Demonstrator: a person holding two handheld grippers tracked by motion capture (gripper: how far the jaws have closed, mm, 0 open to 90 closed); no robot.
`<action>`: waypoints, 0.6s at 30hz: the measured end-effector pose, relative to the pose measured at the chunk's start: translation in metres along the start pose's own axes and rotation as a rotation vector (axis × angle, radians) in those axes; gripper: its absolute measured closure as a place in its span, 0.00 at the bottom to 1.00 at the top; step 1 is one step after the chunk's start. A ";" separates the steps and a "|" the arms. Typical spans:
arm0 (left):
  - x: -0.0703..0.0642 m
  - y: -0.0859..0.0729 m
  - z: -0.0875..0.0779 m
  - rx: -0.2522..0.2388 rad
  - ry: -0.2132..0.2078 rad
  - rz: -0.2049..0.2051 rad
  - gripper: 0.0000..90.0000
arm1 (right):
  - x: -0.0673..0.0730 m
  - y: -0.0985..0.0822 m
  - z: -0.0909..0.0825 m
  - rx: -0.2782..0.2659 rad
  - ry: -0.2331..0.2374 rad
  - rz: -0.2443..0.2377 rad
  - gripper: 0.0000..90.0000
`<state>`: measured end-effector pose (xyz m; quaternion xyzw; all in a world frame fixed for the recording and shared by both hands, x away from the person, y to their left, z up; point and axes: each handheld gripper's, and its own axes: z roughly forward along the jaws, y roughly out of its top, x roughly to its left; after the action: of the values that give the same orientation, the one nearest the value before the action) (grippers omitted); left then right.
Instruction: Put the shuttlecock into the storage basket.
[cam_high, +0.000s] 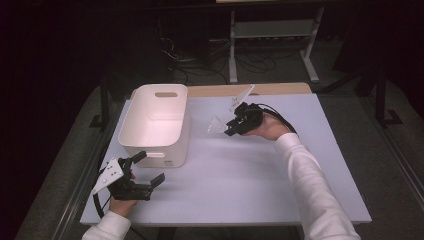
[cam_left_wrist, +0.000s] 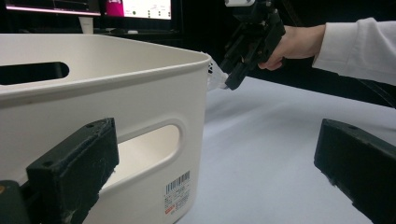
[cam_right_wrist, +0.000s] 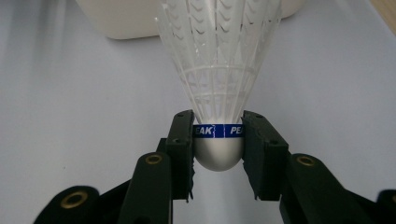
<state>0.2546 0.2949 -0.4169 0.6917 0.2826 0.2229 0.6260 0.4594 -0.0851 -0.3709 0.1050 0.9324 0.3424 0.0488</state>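
From the high view, the right gripper (cam_high: 227, 129) hangs above the middle of the table (cam_high: 240, 180), pinching a white shuttlecock (cam_high: 217, 125) whose skirt points toward 9 o'clock, at the white bin (cam_high: 155, 125). The bin sits at about 10 o'clock from the table's centre and looks empty. The left gripper (cam_high: 151, 169) rests near the table's front left corner, at 6 o'clock from the bin, its jaws spread with nothing between them.

In the left gripper view, the bin's near wall (cam_left_wrist: 140, 98), with its handle slot and barcode sticker, stands just ahead of the spread jaws. The right gripper (cam_left_wrist: 233, 74) hovers at 1 o'clock, beyond the bin's corner and about level with its rim, with the shuttlecock (cam_left_wrist: 215, 74) partly hidden behind that corner.

In the right gripper view, the jaws are pressed on the shuttlecock's (cam_right_wrist: 217, 93) rounded cork head at the blue band, the feathered skirt fanning toward 12 o'clock, where the bin (cam_right_wrist: 121, 18) lies.

The grip is on a smooth, rounded head, so a quick swing could let it twist or slip out. The skirt leads the way; carried too low, it would likely catch the bin's rim and bend or drop outside. Nothing else stands between shuttlecock and bin.
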 end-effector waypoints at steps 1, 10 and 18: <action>0.000 0.000 0.000 0.000 0.000 0.000 0.00 | 0.000 0.001 0.000 -0.006 0.000 -0.004 0.71; 0.000 0.000 0.000 -0.005 0.001 0.001 0.00 | 0.004 0.005 -0.008 -0.004 -0.010 -0.006 0.71; 0.001 0.000 0.000 -0.012 -0.001 0.001 0.00 | 0.006 0.011 -0.017 -0.013 -0.017 -0.018 0.71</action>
<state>0.2551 0.2952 -0.4170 0.6884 0.2805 0.2244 0.6302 0.4530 -0.0863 -0.3509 0.0992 0.9306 0.3472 0.0603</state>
